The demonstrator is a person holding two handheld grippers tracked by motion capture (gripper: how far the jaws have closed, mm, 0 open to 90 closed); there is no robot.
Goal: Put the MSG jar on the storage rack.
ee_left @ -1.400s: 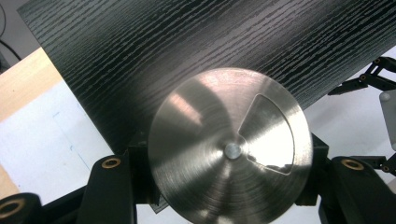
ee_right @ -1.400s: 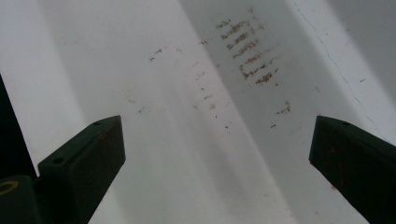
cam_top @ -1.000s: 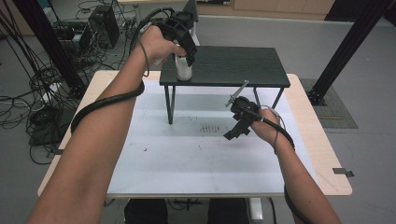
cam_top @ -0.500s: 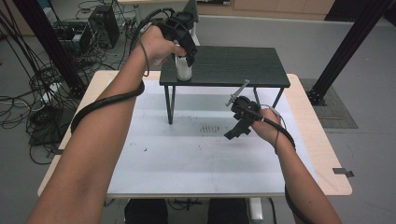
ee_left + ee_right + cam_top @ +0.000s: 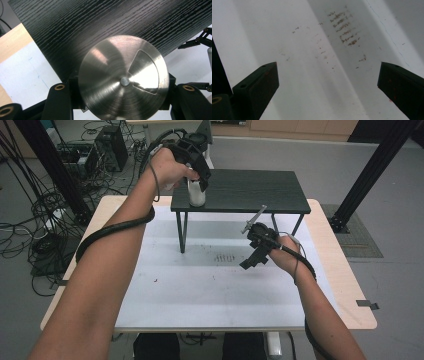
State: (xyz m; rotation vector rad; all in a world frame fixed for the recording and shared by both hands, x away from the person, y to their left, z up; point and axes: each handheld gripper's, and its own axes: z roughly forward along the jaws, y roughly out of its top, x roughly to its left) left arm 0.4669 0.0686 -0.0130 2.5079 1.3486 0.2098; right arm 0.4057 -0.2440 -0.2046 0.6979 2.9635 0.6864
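Note:
A white shaker (image 5: 196, 195) with a steel lid (image 5: 123, 81) stands at the front left corner of a small black shelf (image 5: 250, 190). My left gripper (image 5: 196, 179) comes down over it from above, shut on its sides; the left gripper view looks straight down on the round lid with a wedge-shaped flap. My right gripper (image 5: 251, 261) hangs over the white mat (image 5: 200, 280) in front of the shelf's right part. It is open, and its two black fingers (image 5: 257, 85) stand far apart with nothing between them.
The shelf stands on thin black legs (image 5: 182, 232) on a wooden table (image 5: 345, 290). Brownish marks (image 5: 344, 27) stain the mat near my right gripper. Cables and equipment (image 5: 105, 150) lie on the floor at the left; a black post (image 5: 375, 170) rises at the right.

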